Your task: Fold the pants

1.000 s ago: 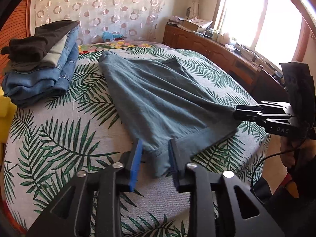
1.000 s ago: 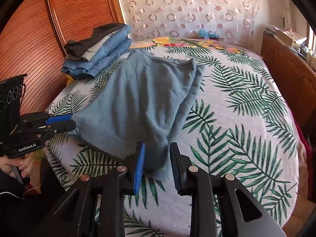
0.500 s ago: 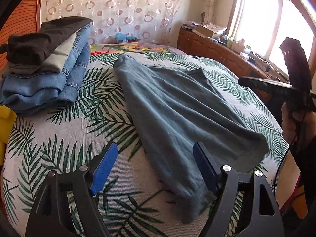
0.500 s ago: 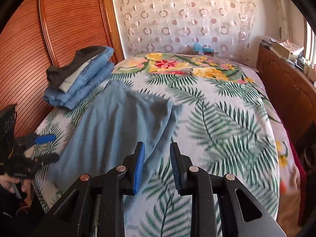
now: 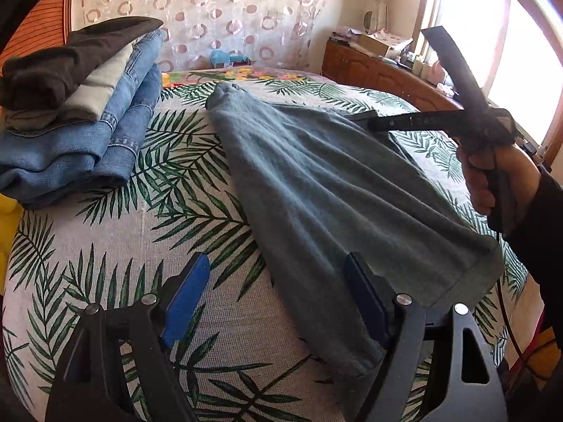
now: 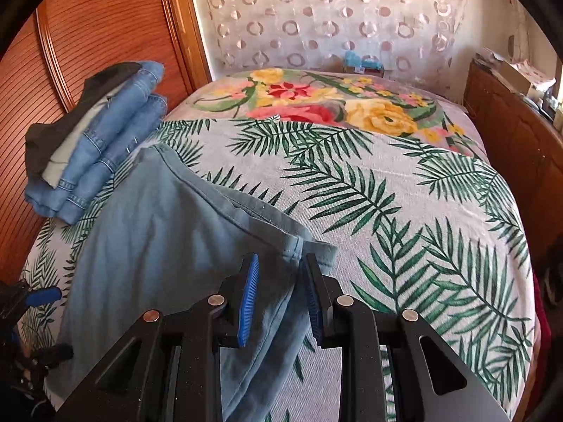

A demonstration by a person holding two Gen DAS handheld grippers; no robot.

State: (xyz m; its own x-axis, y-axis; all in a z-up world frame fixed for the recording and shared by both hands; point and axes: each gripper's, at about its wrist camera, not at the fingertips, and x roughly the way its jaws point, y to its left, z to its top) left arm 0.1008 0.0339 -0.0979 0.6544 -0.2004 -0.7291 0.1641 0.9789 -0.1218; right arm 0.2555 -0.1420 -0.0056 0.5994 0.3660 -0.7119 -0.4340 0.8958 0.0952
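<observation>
Nearest to me, my left gripper (image 5: 274,302) hangs released, jaws spread wide over the near hem of the pants (image 5: 334,190); the right blue pad sits against the cloth edge, the left pad over bare bedspread (image 5: 116,246). Its jaws have just been opening, with only the hem corner between them and no grip on it.

My right gripper (image 6: 279,299) has a narrow gap, jaws just been closing; a fold at the pants' (image 6: 169,246) far corner lies between the pads, but I cannot tell whether they press on it. In the left view this gripper (image 5: 380,121) reaches across the cloth's far side, held in a hand (image 5: 499,179) with a dark sleeve.

The grey-blue pants lie flat and spread on the palm-leaf bedspread, running from the near edge towards the middle of the bed.

Further left, a stack of folded clothes (image 5: 77,112): jeans below, pale and dark garments on top.

Beyond: a floral cover (image 6: 327,102), a circle-patterned curtain (image 6: 334,14), a slatted wooden panel (image 6: 88,35) left, a cluttered wooden sideboard (image 5: 383,74) and bright window (image 5: 510,42) right.
</observation>
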